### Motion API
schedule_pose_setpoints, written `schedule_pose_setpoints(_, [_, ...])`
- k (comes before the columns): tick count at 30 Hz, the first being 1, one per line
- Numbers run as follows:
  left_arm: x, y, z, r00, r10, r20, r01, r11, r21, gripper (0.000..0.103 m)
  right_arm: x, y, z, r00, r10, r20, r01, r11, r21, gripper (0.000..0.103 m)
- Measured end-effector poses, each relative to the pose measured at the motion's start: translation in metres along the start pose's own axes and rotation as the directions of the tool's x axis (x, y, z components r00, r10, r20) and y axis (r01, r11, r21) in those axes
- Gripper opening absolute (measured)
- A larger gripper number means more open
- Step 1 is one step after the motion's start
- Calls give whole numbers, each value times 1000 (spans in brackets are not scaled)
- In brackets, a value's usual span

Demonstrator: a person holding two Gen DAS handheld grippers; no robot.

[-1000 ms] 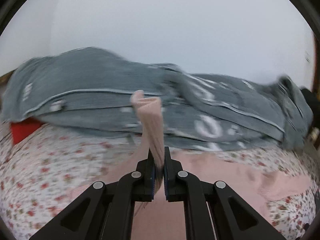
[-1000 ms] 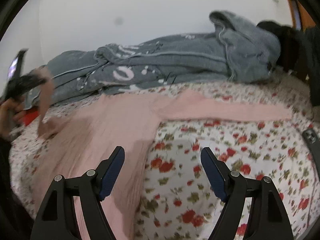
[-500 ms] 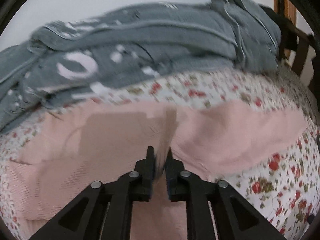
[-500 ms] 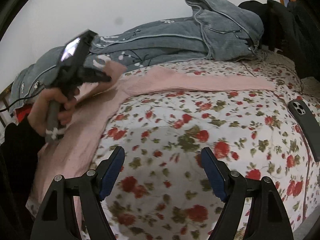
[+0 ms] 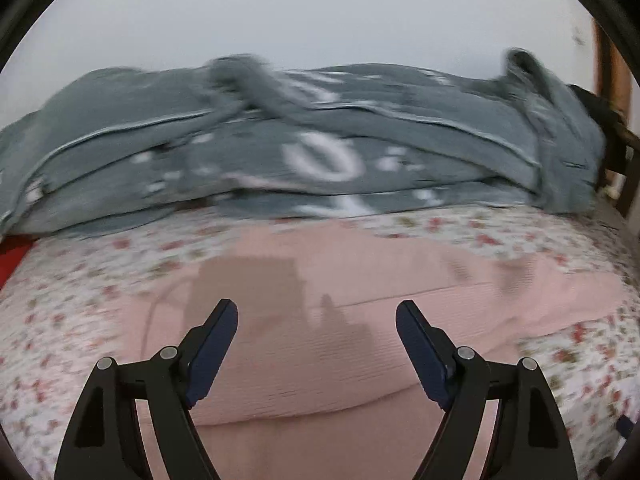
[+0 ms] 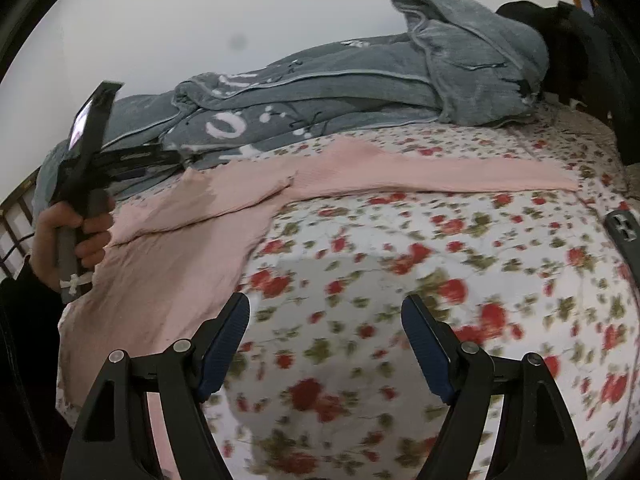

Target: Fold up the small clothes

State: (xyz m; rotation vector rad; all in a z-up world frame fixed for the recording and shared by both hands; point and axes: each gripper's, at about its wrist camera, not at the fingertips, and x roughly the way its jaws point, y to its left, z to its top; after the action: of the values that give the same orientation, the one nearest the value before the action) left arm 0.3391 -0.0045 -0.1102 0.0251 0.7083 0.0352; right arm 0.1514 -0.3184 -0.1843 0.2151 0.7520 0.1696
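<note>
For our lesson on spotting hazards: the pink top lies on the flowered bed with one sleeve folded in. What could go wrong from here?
1. The left gripper is opening just above the pink top; its fingers could snag the folded sleeve and undo it.
2. The other sleeve lies stretched far out; dragging it could rumple the body.
3. The phone sits near the bed's edge; a sweeping arm might knock it off.
</note>
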Motion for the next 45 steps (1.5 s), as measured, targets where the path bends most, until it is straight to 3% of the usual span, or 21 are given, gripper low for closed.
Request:
schedule_pose_setpoints(4, [7, 73, -20, 997, 71, -44, -74, 994, -80, 81, 5, 24, -9, 1000, 24, -20, -25, 999, -47, 78])
schedule_pose_setpoints(8, [26, 141, -37, 993, 11, -121, -38, 973, -226, 69, 10, 45, -22, 998, 39, -51, -44, 994, -101, 78])
schedule_pose_setpoints(10, [34, 159, -41, 993, -15, -113, -17, 962, -272, 69, 9, 53, -28, 997, 42, -58, -48, 992, -114, 77])
schedule_pose_setpoints(13, [53, 169, -40, 990, -65, -121, 28, 958, -285, 69, 6, 64, -34, 997, 37, -67, -46, 988, -145, 76])
schedule_pose_setpoints(14, [61, 168, -39, 990, -53, -131, 15, 961, -275, 68, 5, 65, -36, 997, 36, -73, -46, 988, -148, 76])
schedule_pose_setpoints(15, [66, 166, -39, 989, -42, -139, 4, 964, -268, 61, 4, 68, -38, 996, 36, -80, -48, 987, -151, 76])
schedule_pose_setpoints(17, [82, 167, -39, 984, -68, -166, 22, 964, -267, 34, 1, 73, -41, 996, 34, -87, -47, 987, -154, 75])
schedule_pose_setpoints(18, [84, 168, -38, 983, -80, -165, 35, 964, -262, 14, 1, 74, -43, 996, 29, -88, -42, 987, -156, 75])
schedule_pose_setpoints(20, [78, 173, -36, 992, -49, -115, 18, 967, -254, 14, -1, 76, -47, 995, 12, -97, -28, 987, -159, 75])
schedule_pose_setpoints(23, [78, 173, -38, 988, -51, -148, 14, 970, -242, 17, -5, 77, -50, 995, 4, -104, -20, 989, -149, 74])
schedule_pose_setpoints(25, [73, 175, -40, 987, -19, -163, -21, 970, -243, 32, -7, 78, -52, 994, 6, -105, -21, 990, -139, 74])
schedule_pose_setpoints(29, [41, 181, -54, 990, -22, -138, -14, 967, -256, 42, -6, 82, -59, 993, 18, -116, -34, 990, -134, 73])
schedule_pose_setpoints(32, [21, 181, -70, 989, -34, -142, 1, 973, -229, 57, -1, 83, -73, 992, 6, -126, -26, 987, -159, 68])
schedule_pose_setpoints(35, [-4, 174, -90, 990, -34, -136, 10, 985, -174, 61, -6, 85, -78, 995, 20, -99, -36, 986, -160, 55])
schedule_pose_setpoints(37, [-18, 168, -100, 992, -18, -126, -2, 987, -160, 65, -7, 86, -79, 992, 61, -108, -77, 986, -151, 19])
schedule_pose_setpoints(38, [-25, 166, -105, 993, -19, -121, -1, 987, -160, 65, -8, 87, -81, 992, 69, -105, -86, 983, -160, 8])
schedule_pose_setpoints(40, [-37, 163, -114, 992, -25, -120, 4, 985, -170, 65, -18, 87, -81, 997, 53, -57, -63, 980, -190, 5])
schedule_pose_setpoints(42, [-50, 159, -124, 993, -35, -115, 12, 982, -190, 65, -37, 74, -78, 995, 96, -1, -95, 985, -143, 5])
schedule_pose_setpoints(45, [-67, 148, -136, 994, -56, -89, 37, 978, -206, 66, -38, 56, -82, 995, 97, -13, -97, 991, -89, 5])
